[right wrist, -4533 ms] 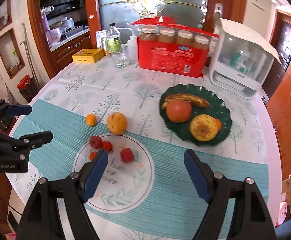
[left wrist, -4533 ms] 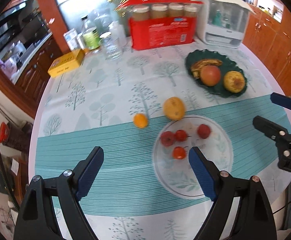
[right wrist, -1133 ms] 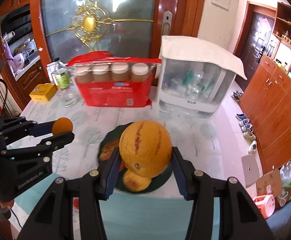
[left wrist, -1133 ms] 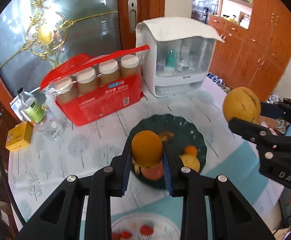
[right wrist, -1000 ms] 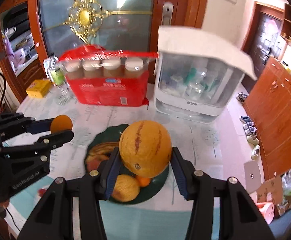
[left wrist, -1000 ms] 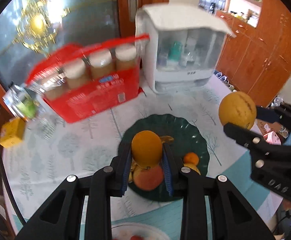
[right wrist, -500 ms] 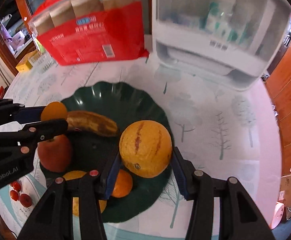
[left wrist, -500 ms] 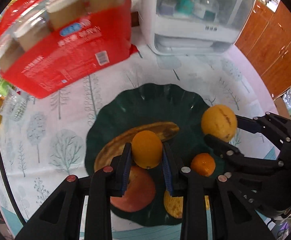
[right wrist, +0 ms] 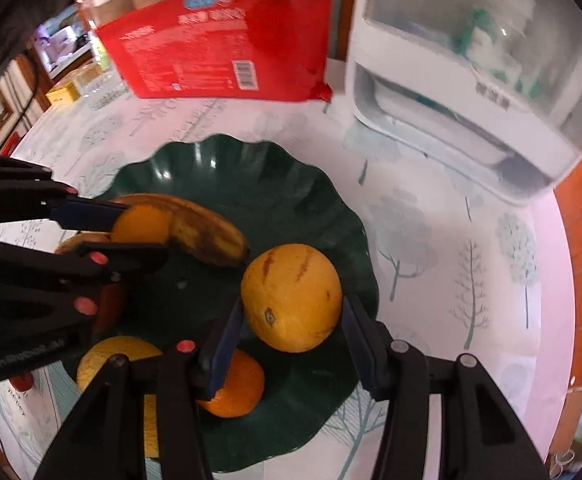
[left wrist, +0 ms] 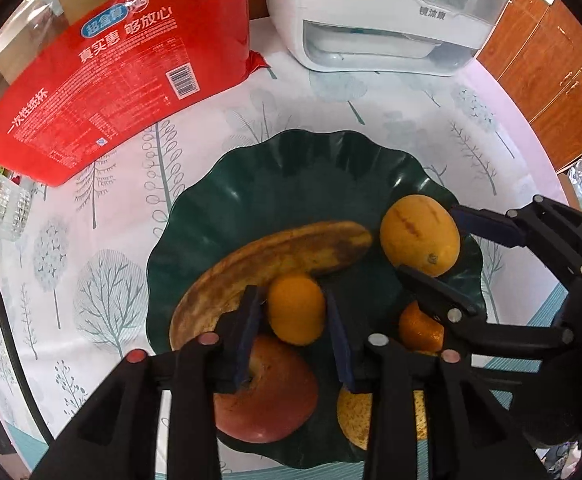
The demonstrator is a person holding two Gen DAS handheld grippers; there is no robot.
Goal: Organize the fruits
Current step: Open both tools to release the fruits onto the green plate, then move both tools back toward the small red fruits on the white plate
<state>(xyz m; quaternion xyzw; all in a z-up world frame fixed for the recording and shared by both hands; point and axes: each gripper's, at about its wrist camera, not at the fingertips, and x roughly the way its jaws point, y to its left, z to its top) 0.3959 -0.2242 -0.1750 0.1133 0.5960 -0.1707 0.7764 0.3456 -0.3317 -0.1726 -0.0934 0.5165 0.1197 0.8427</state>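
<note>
Left gripper (left wrist: 293,322) low over green plate (left wrist: 291,168), jaws just parted, gaps visible on both sides of small orange (left wrist: 295,309); fruit released, resting against banana (left wrist: 275,258) and above red apple (left wrist: 267,396). Right gripper (right wrist: 291,338) alongside, jaws just eased a little wider around yellow melon (right wrist: 291,297); melon between the pads at plate's right side, sitting on or just above the plate; firm contact not clear, likely letting go. A second orange (right wrist: 235,392) and another yellow fruit (right wrist: 111,364) at near rim. Step in hand: depositing both fruits on plate. Next, by judgement: widen further, lift straight up clear, watch for melon rolling toward rim.
</note>
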